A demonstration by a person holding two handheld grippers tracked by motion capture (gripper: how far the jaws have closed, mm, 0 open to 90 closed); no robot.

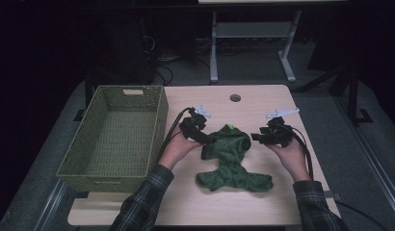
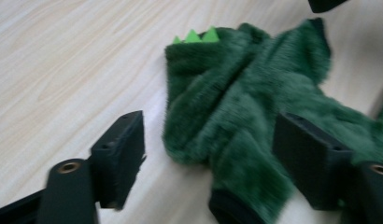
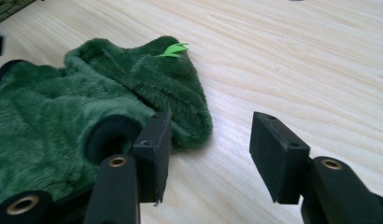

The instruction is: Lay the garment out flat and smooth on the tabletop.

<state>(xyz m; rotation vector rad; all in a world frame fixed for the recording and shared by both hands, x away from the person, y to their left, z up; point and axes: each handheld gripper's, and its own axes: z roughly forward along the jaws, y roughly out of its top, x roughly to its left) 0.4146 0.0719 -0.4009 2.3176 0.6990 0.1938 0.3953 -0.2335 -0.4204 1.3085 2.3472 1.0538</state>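
A fuzzy dark green garment (image 1: 231, 161) with light green spikes (image 1: 230, 127) lies crumpled on the light wooden table (image 1: 263, 103). My left gripper (image 1: 208, 139) is at the garment's upper left, its jaws standing open. In the left gripper view the garment (image 2: 236, 102) lies below and between the jaws of the left gripper (image 2: 213, 158), with a gap beside the left jaw. My right gripper (image 1: 256, 137) hovers at the garment's upper right, open. In the right gripper view bare wood shows between the jaws of the right gripper (image 3: 210, 149), and the garment (image 3: 87, 107) with a dark cuff lies by the left jaw.
A woven green basket (image 1: 159, 122) stands on the table's left side with nothing seen inside it. A round cable hole (image 1: 235, 98) sits near the table's far edge. Beyond the table are a dark floor and a desk frame (image 1: 215, 53).
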